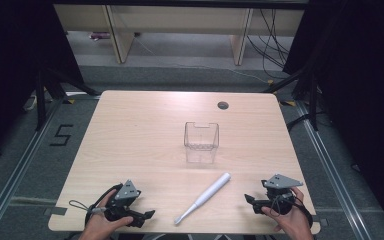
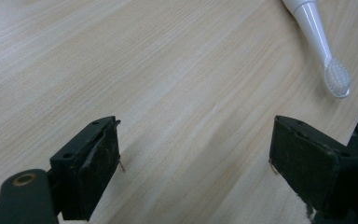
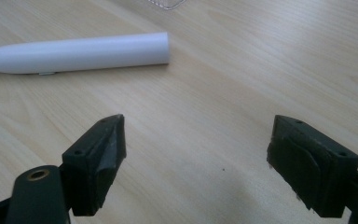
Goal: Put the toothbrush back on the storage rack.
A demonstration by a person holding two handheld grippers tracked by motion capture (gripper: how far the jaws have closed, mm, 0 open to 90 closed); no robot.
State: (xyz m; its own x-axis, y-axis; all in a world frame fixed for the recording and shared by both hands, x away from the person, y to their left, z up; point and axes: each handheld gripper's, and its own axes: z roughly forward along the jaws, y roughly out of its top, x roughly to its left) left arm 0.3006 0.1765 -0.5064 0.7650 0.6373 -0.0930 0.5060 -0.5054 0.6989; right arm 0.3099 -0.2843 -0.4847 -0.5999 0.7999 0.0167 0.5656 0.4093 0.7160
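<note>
A white electric toothbrush (image 1: 203, 198) lies flat on the wooden table (image 1: 145, 130), its brush head toward the front edge and its handle end toward a clear plastic cup (image 1: 201, 142) standing upright mid-table. My left gripper (image 1: 149, 215) rests open at the front left, jaws wide apart over bare wood; the toothbrush head (image 2: 336, 77) lies ahead of it. My right gripper (image 1: 250, 202) rests open at the front right, with the toothbrush handle (image 3: 79, 52) ahead of its empty jaws.
A round cable hole (image 1: 223, 105) sits near the table's far edge. Beyond the table stand pale furniture legs (image 1: 121, 35) and loose cables (image 1: 272, 45) on a grey floor. A clear corner of the cup (image 3: 165, 4) pokes into the right gripper view's top.
</note>
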